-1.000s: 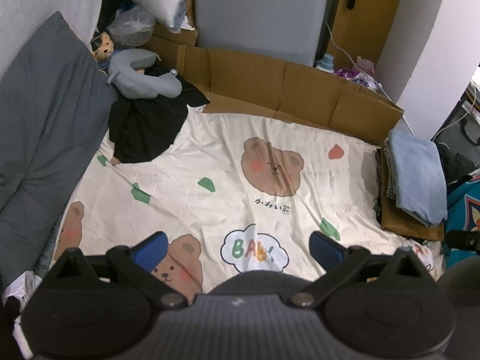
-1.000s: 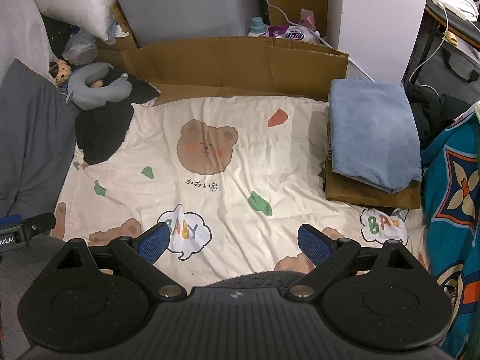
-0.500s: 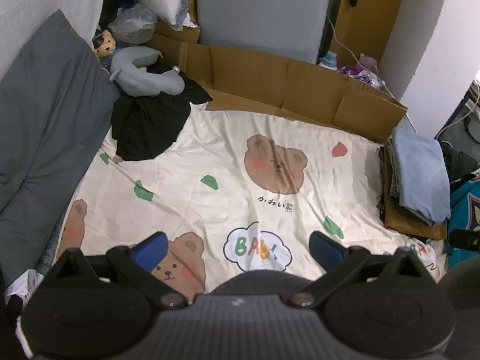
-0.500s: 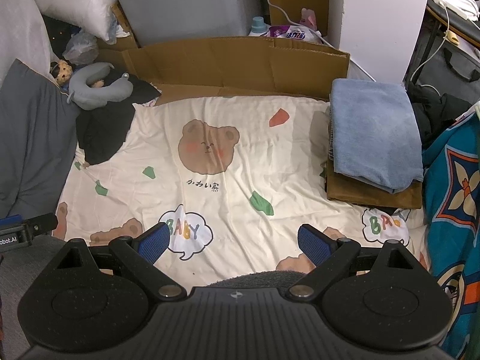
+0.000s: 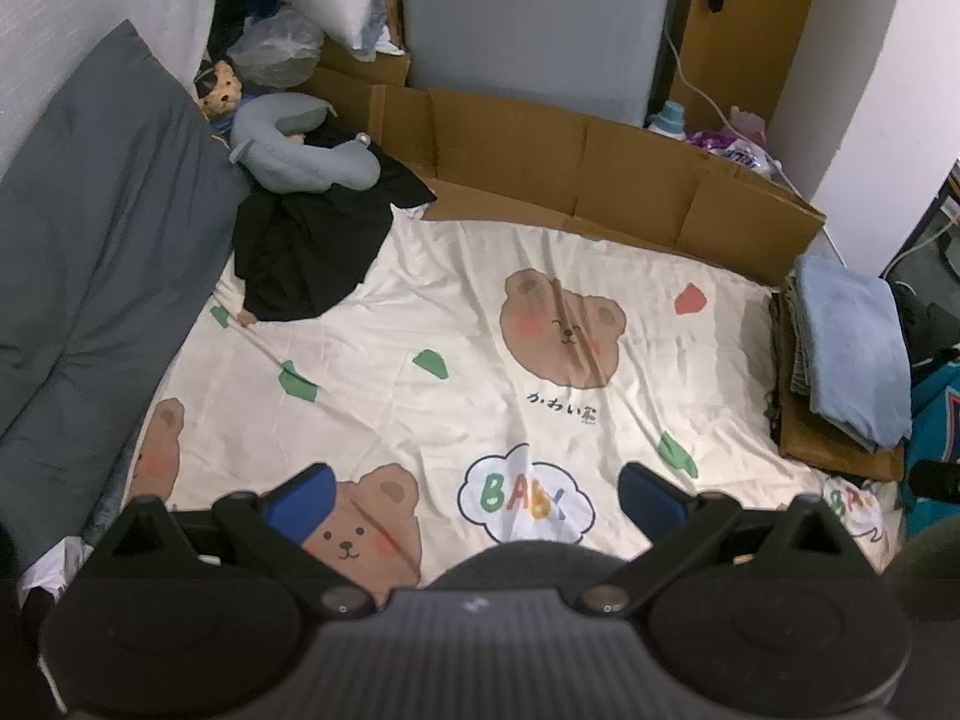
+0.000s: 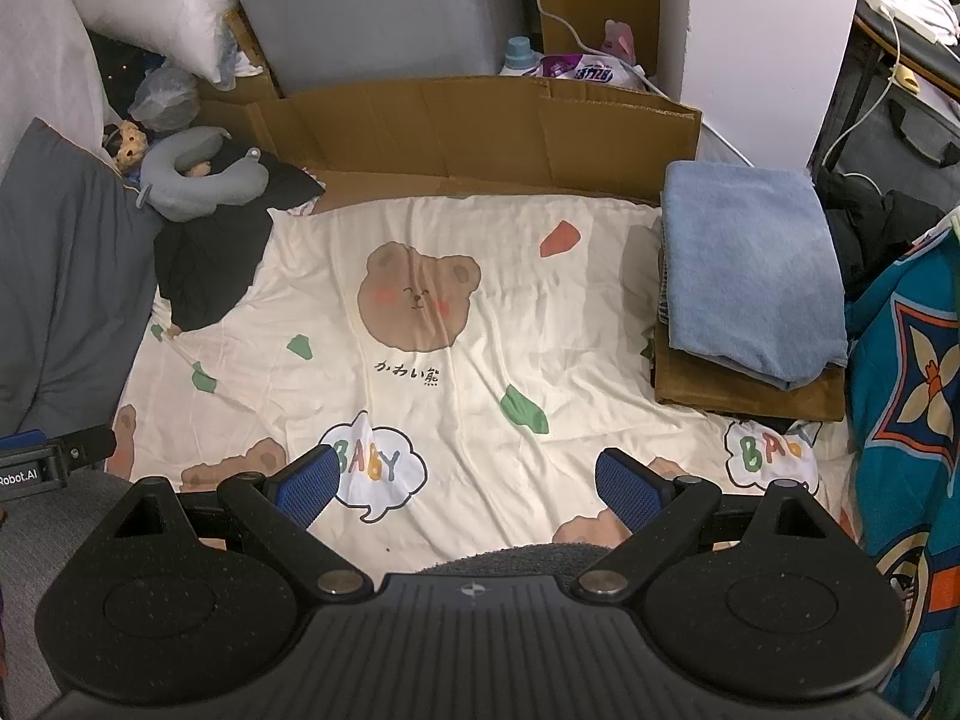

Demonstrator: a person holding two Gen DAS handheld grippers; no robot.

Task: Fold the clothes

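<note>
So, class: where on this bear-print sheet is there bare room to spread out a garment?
The middle of the bear-print sheet lies bare, between the black garment at far left and the folded stack at right, up to the cardboard. Both far corners are crowded.

I'm seeing a cream bear-print sheet (image 6: 480, 360) filling the centre of the frame, brown cardboard (image 6: 480, 120) standing along its far edge, a grey panel (image 6: 372, 6) behind it at top centre, a white pillar (image 6: 762, 42) upper right, a grey cushion (image 5: 102, 252) lying along the left.
</note>
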